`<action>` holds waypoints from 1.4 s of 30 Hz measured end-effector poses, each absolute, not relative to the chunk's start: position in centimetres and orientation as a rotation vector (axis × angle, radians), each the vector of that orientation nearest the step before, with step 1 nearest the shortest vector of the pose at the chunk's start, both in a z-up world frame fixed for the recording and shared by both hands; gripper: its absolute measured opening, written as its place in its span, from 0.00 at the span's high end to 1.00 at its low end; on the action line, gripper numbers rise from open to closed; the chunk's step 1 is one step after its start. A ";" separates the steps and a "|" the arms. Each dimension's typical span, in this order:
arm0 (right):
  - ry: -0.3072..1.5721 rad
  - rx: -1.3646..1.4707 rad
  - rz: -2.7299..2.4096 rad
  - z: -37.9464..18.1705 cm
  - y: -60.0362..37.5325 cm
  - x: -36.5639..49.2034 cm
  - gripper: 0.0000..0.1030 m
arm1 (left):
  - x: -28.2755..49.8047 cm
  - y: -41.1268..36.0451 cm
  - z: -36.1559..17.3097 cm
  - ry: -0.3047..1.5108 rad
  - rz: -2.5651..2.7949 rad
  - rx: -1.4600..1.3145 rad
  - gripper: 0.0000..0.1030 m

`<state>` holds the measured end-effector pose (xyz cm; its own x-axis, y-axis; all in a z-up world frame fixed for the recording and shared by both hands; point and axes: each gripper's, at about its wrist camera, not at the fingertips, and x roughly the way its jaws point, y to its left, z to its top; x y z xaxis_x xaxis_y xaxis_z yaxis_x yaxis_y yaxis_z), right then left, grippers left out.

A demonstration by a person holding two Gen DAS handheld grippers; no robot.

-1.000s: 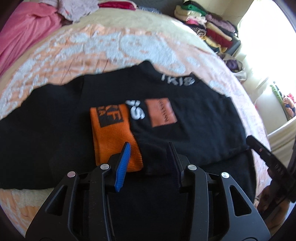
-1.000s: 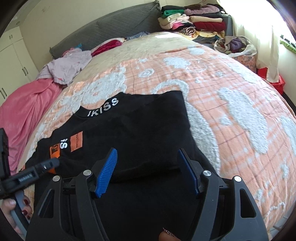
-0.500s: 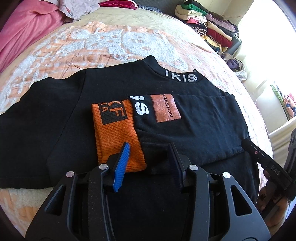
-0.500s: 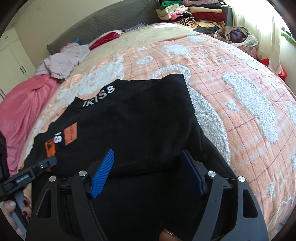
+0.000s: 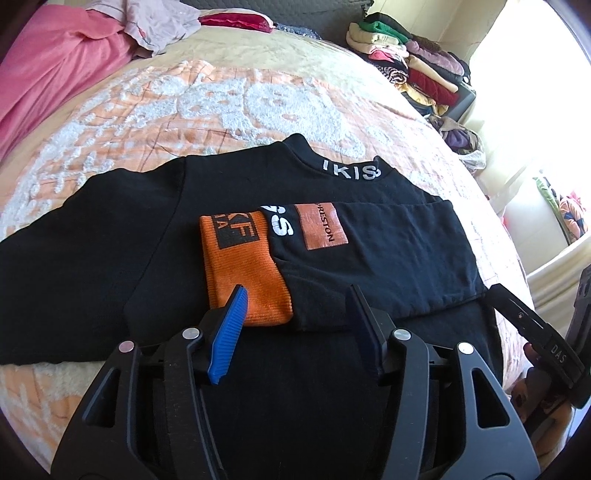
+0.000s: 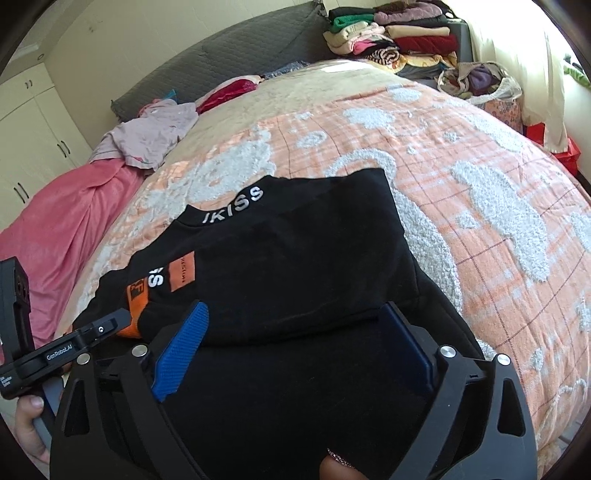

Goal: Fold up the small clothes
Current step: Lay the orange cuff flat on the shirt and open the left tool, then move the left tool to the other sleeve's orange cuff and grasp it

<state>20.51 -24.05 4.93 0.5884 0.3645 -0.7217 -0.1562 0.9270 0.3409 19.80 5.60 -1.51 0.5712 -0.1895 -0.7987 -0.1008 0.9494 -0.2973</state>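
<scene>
A black sweatshirt with white "IKISS" lettering on the collar lies flat on the bed; it also shows in the right wrist view. Its right sleeve is folded across the chest, ending in an orange cuff. My left gripper is open and empty, hovering just over the cuff end. My right gripper is open and empty over the folded sleeve's lower edge, near the garment's right side. The sweatshirt's hem is hidden under both grippers.
The bed has an orange and white patterned blanket. A pink cover and a lilac garment lie at the far left. A stack of folded clothes stands at the back right. White wardrobe doors stand at left.
Both grippers have moved slightly forward and lower over the sweatshirt. The sleeve lies the same way, folded across the chest. Both jaws stay open.
</scene>
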 end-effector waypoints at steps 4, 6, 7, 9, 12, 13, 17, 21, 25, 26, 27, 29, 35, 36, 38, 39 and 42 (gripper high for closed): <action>0.879 0.248 0.310 5.6 -23.9 20.0 0.08 | 19.1 6.1 -0.9 0.953 -0.035 -0.328 0.38; 0.875 0.247 0.313 5.8 -23.8 19.8 0.08 | 18.7 6.3 -0.5 0.941 -0.023 -0.321 0.26; 0.871 0.248 0.317 6.0 -23.7 19.6 0.08 | 18.5 6.4 -0.4 0.937 -0.019 -0.317 0.26; 0.866 0.247 0.321 6.3 -23.6 19.4 0.08 | 18.2 6.5 0.0 0.928 -0.017 -0.318 0.26; 0.853 0.237 0.333 7.0 -23.2 19.0 0.07 | 17.7 7.1 0.6 0.911 -0.001 -0.312 0.26; 0.848 0.233 0.337 7.2 -23.0 18.9 0.06 | 17.6 7.3 0.8 0.906 0.006 -0.311 0.26; 0.833 0.222 0.358 8.1 -22.1 18.6 0.05 | 16.7 8.2 1.3 0.887 0.032 -0.315 0.17; 0.824 0.204 0.379 8.7 -21.0 18.3 0.05 | 15.8 9.6 1.6 0.875 0.069 -0.320 0.16; 0.817 0.185 0.406 9.3 -19.6 18.0 0.05 | 15.0 11.0 1.6 0.871 0.101 -0.335 0.16; 0.817 0.181 0.412 9.4 -19.3 18.1 0.05 | 14.8 11.4 1.7 0.869 0.112 -0.336 0.16; 0.815 0.173 0.418 9.5 -18.8 18.0 0.05 | 14.6 11.8 1.8 0.865 0.119 -0.341 0.16; 0.812 0.161 0.431 9.7 -18.0 17.9 0.05 | 14.1 12.5 2.0 0.856 0.126 -0.352 0.16; 0.809 0.125 0.463 10.2 -15.5 17.6 0.05 | 12.9 14.5 2.4 0.835 0.162 -0.377 0.16; 0.810 0.121 0.468 10.2 -15.1 17.6 0.05 | 12.8 14.7 2.5 0.833 0.166 -0.380 0.16; 0.812 0.115 0.481 10.2 -14.4 17.6 0.05 | 12.3 15.6 2.4 0.829 0.181 -0.391 0.16; 0.813 0.109 0.487 10.2 -14.0 17.5 0.05 | 12.2 15.9 2.4 0.828 0.186 -0.395 0.16; 0.816 0.095 0.501 10.2 -12.9 17.3 0.05 | 11.4 17.1 2.1 0.825 0.209 -0.413 0.16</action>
